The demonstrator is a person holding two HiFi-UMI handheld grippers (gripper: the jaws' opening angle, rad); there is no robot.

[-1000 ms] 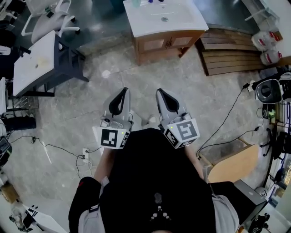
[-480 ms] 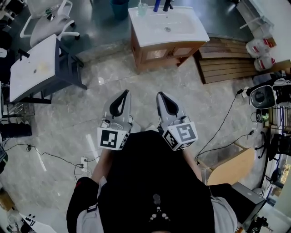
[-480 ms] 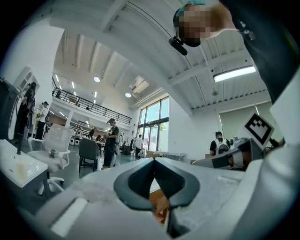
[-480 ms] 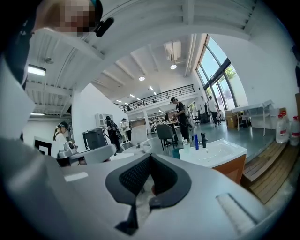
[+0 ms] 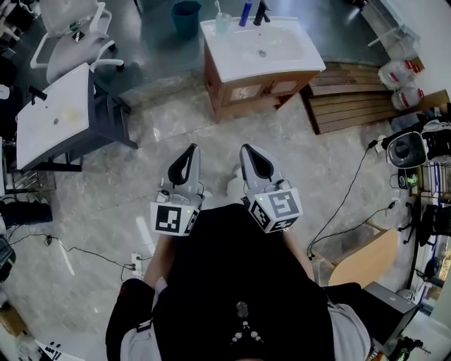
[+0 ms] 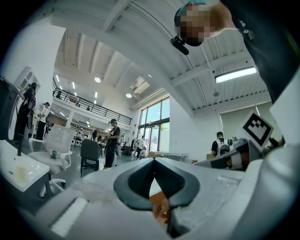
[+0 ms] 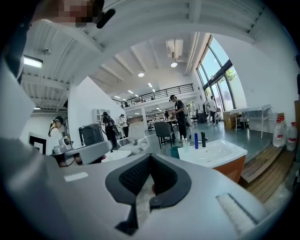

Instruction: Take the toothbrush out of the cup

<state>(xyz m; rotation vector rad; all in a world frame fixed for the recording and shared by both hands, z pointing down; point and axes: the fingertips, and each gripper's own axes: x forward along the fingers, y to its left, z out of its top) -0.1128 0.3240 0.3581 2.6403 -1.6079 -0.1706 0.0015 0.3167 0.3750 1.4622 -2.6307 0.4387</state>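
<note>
Jaws pressed together, empty, on left gripper (image 5: 189, 151) and right gripper (image 5: 246, 150); cup (image 5: 223, 23) well ahead at back-left corner of sink (image 5: 310, 60), toothbrush (image 5: 218, 8) upright, neither gripper clearly nearer.

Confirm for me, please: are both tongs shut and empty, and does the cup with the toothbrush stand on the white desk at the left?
Not quite. The head view shows the cup with the toothbrush on the washbasin top, at its far left corner, not on the white desk. The rest holds: the left tongs and the right tongs are shut and empty.
</note>
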